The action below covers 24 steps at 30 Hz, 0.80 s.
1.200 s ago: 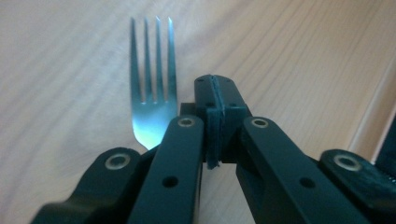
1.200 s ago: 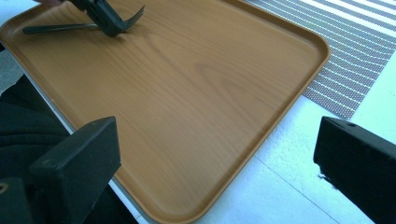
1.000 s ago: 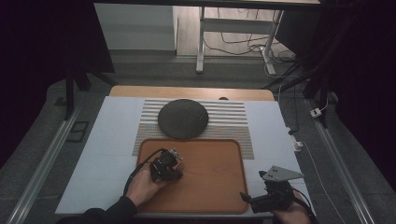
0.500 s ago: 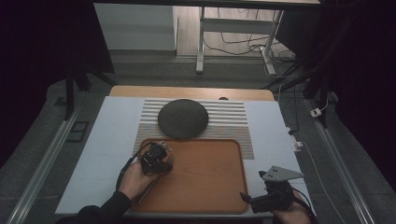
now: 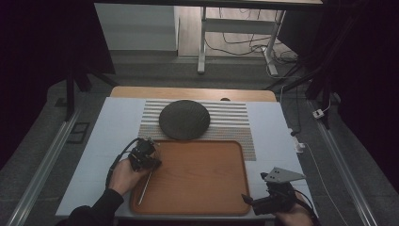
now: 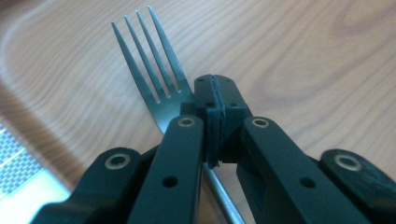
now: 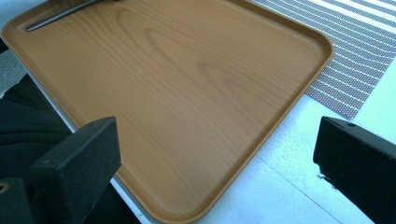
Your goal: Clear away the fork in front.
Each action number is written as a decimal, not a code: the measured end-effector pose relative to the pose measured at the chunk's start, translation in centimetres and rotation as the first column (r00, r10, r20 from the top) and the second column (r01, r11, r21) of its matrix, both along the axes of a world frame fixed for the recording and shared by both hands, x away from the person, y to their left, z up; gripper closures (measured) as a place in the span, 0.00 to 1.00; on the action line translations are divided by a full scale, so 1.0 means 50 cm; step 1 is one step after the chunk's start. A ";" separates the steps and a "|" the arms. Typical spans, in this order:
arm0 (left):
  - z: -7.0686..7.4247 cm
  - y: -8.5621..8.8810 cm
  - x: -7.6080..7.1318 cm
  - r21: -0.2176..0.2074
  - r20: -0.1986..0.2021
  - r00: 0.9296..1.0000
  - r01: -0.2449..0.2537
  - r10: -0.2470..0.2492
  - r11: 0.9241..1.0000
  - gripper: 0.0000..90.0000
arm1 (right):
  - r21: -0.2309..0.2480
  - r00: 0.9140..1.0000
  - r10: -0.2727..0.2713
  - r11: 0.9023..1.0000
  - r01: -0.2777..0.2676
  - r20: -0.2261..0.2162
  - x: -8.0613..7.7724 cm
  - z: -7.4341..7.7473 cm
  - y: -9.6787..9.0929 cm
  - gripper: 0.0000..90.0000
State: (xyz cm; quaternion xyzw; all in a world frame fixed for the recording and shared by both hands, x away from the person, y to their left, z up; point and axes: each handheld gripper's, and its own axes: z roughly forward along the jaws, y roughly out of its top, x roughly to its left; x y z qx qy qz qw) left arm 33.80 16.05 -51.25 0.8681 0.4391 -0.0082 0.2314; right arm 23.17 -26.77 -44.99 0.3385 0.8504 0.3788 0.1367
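The left tool is pressed together, pinching the fork at its neck, tines pointing away over the wooden tray. In the high view the left tool sits at the tray's left edge, with the fork handle lying along that edge toward the person. The tool hides the neck, so the join between tines and handle is hard to make out. Beyond the tray lies a striped mat with a dark round plate on it, all on the white counter. The right tool, jaws spread and holding nothing, hovers at the tray's near right corner; its hand is cut off by the frame.
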 end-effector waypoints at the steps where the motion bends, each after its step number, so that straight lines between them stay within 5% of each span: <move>1: 0.000 0.004 0.001 0.000 -0.001 1.000 -0.007 0.007 1.000 0.98 | 0.000 1.000 0.000 1.000 0.000 0.000 0.000 0.000 0.000 0.00; 12: -0.003 0.034 0.010 -0.032 -0.025 0.998 -0.066 0.065 0.997 0.96 | 0.004 1.000 0.001 1.000 -0.001 0.001 0.000 0.000 0.000 0.00; 24: 0.028 0.028 -0.011 -0.122 0.021 0.999 -0.029 0.032 0.992 0.63 | 0.004 1.000 0.000 1.000 0.000 0.003 0.000 0.000 0.000 0.00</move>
